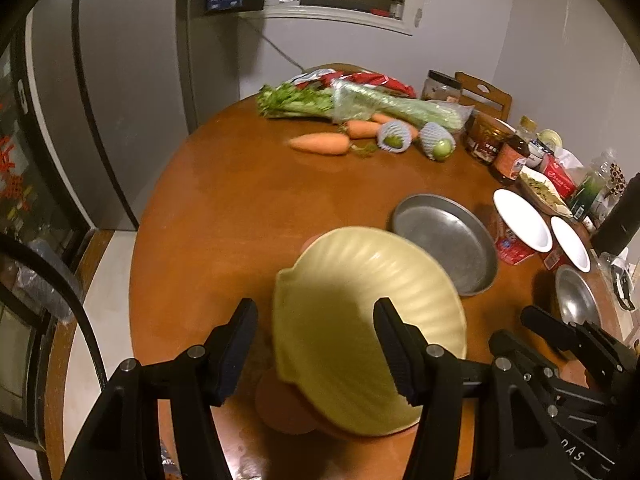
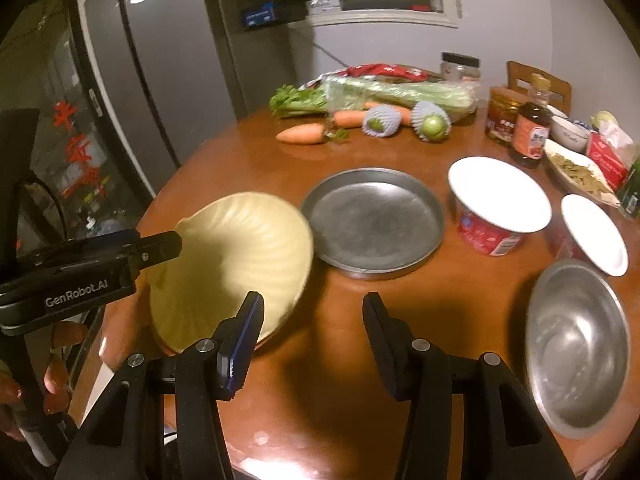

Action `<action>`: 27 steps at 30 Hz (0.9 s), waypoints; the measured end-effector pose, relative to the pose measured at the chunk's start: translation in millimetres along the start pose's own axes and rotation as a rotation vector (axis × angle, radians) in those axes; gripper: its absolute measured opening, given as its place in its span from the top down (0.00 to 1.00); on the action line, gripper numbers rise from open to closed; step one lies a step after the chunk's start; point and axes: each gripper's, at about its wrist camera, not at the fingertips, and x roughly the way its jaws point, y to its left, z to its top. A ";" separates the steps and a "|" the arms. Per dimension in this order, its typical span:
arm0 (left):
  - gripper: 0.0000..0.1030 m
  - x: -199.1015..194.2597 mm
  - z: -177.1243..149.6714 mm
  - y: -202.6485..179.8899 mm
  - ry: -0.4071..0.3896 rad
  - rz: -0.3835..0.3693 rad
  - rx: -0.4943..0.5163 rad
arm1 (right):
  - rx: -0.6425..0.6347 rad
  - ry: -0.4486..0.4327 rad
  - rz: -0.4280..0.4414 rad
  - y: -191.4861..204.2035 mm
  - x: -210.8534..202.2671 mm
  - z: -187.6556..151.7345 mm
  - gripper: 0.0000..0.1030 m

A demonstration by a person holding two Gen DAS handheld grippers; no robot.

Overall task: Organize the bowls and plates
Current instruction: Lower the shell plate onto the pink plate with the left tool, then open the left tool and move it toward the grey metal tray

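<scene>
A pale yellow bowl (image 1: 360, 320), ribbed in curved flutes like a shell, with a small tab at its rim, is tilted steeply and lifted off the round brown worktop (image 1: 240, 208). The left gripper (image 1: 316, 344) has it: one finger sits inside the bowl against the wall, the other outside, though the outer pad looks slightly clear of the wall, so a firm clamp cannot be confirmed. In the right wrist view the same bowl (image 2: 236, 256) hangs to the left of the right gripper (image 2: 312, 340), whose fingers stand apart with nothing between them, over bare worktop. Just beyond the bowl lies a flat, dull grey metal pan (image 2: 372, 220), empty. Right of the right gripper rests a shiny steel bowl (image 2: 580, 344), also empty. Ahead and to the right stand two red paper tubs (image 2: 496, 208) with white insides. Far ahead lie carrots (image 2: 300, 134), bagged celery (image 2: 400, 90), and two green fruits in foam netting (image 2: 432, 122).
</scene>
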 end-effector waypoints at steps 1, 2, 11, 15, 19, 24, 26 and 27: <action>0.42 -0.1 3.1 -4.0 -0.003 -0.004 0.005 | 0.006 -0.006 -0.002 -3.5 -2.1 2.3 0.48; 0.42 -0.9 4.6 -6.8 -0.006 -0.006 0.010 | 0.010 -0.009 -0.008 -5.4 -3.5 3.5 0.48; 0.41 -3.5 22.2 -33.6 -0.026 -0.021 0.059 | 0.050 -0.031 -0.034 -29.3 -15.1 16.2 0.48; 0.41 -4.6 30.9 -43.2 -0.033 -0.032 0.077 | 0.071 -0.039 -0.048 -38.2 -19.8 21.3 0.48; 0.41 -5.7 37.9 -51.1 -0.033 -0.034 0.105 | 0.089 -0.044 -0.062 -44.7 -24.3 26.4 0.48; 0.41 -6.2 55.0 -59.6 -0.033 -0.034 0.147 | 0.112 -0.045 -0.082 -52.9 -28.6 33.2 0.48; 0.41 -3.7 61.3 -62.6 -0.031 -0.033 0.158 | 0.121 -0.042 -0.089 -56.4 -27.8 35.7 0.48; 0.41 -2.1 63.8 -64.6 -0.027 -0.034 0.165 | 0.130 -0.042 -0.094 -58.6 -27.9 37.1 0.48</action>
